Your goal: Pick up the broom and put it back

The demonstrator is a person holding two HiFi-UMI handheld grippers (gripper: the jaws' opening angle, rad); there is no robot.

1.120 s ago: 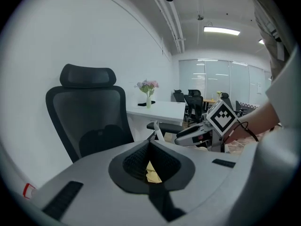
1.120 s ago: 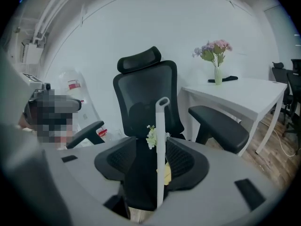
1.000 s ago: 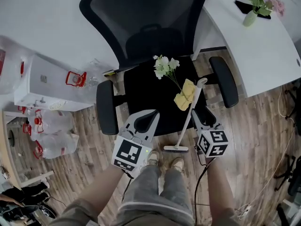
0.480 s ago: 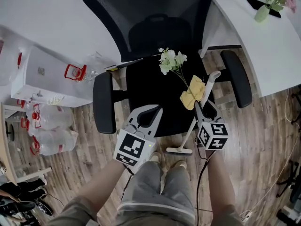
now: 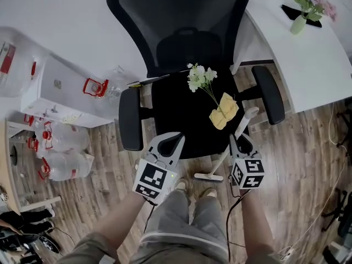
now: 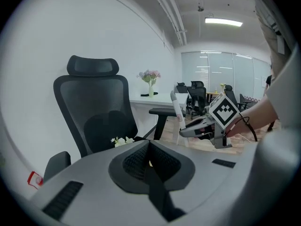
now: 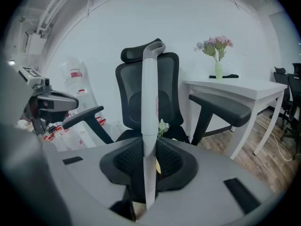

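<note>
A white broom [image 5: 242, 125] stands on the wood floor in front of a black office chair [image 5: 176, 114], its head [image 5: 207, 176] by the person's feet and its handle tilted toward the seat's right front. My right gripper [image 5: 238, 142] has the handle [image 7: 149, 93] between its jaws, which are closing, and the pads meet it on both sides. My left gripper [image 5: 175, 140] hovers at the seat's front edge, shut and holding nothing. From the left gripper view the right gripper [image 6: 188, 130] and the handle [image 6: 178, 112] show at right.
White artificial flowers [image 5: 199, 78] and a yellow cloth [image 5: 224, 111] lie on the seat. A white desk [image 5: 297, 59] with a vase [image 5: 300, 21] stands at the right. A white cabinet [image 5: 60, 92] and large water bottles [image 5: 60, 164] crowd the left. A cable [image 5: 313, 202] runs over the floor.
The right gripper's jaws have come together around the broom handle. The handle has moved off the yellow cloth toward the seat's right front. Both grippers sit a little lower.
</note>
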